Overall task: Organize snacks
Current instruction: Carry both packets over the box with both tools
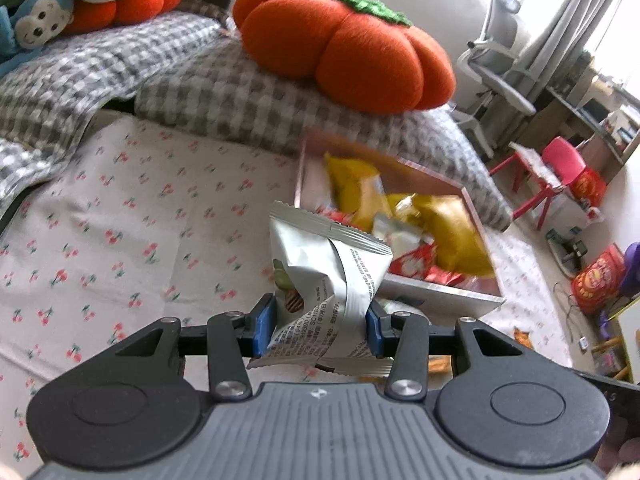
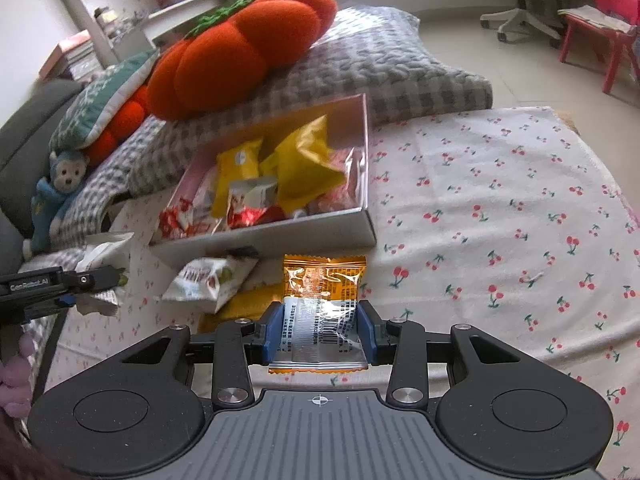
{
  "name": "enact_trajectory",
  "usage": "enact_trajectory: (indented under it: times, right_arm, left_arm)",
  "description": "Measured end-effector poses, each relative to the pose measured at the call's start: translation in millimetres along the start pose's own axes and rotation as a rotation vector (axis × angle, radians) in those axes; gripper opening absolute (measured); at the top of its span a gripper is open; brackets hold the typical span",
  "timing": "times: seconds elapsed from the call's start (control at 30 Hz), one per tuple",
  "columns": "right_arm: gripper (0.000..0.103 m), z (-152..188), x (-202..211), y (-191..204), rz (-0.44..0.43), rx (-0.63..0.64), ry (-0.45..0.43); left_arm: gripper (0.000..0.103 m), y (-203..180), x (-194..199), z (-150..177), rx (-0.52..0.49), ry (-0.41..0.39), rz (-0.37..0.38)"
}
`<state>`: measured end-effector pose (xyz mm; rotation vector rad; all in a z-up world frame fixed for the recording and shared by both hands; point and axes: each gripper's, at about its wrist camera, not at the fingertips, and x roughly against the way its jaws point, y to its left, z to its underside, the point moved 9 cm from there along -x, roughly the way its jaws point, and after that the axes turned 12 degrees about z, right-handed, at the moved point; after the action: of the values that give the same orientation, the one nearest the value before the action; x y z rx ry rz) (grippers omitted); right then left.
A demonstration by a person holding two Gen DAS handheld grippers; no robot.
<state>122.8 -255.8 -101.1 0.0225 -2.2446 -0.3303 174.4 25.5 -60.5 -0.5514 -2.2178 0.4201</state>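
Presently held: left gripper (image 1: 320, 326) clamped on a crumpled silver packet (image 1: 320, 276); right gripper (image 2: 320, 334) clamped on an orange packet (image 2: 322, 308), both just short of the snack box (image 2: 264, 242). Risks: slick foil slipping loose; either packet catching the near wall or landing beside the loose white packet (image 2: 210, 280).
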Motion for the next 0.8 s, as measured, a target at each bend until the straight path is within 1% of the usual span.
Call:
enact_trajectory:
  times: [0.13,0.27,0.33,0.4,0.43,0.5,0.63,0.8]
  right_arm:
    - [0.038,-18,4,-1,0.005,-0.017,-0.028]
    - [0.038,-48,0,9,0.015,-0.013,-0.075]
    - [0.038,-63,-7,16,0.018,-0.015,-0.091]
    - [0.038,-76,-16,25,-0.005,-0.025,-0.098]
    - [0.038,-80,-19,30,-0.017,-0.027,-0.102]
    - [0.038,-88,-29,41,-0.038,-0.016,-0.107]
    - [0.038,-95,-50,66,-0.057,0.017,-0.081]
    - [0.038,-96,-77,85,-0.052,0.038,-0.044]
  left_arm:
    - [0.042,-13,-12,-18,0.005,-0.027,0.042]
    - [0.042,-25,-36,-35,0.003,-0.039,0.068]
    - [0.042,-31,-46,-37,0.003,-0.045,0.093]
    - [0.042,-33,-54,-37,-0.003,-0.053,0.115]
    - [0.042,-32,-59,-36,-0.014,-0.054,0.117]
    - [0.042,-32,-69,-34,-0.046,-0.038,0.095]
    - [0.042,-35,-79,-35,-0.130,-0.051,0.081]
    - [0.042,-33,-82,-38,-0.164,-0.069,0.084]
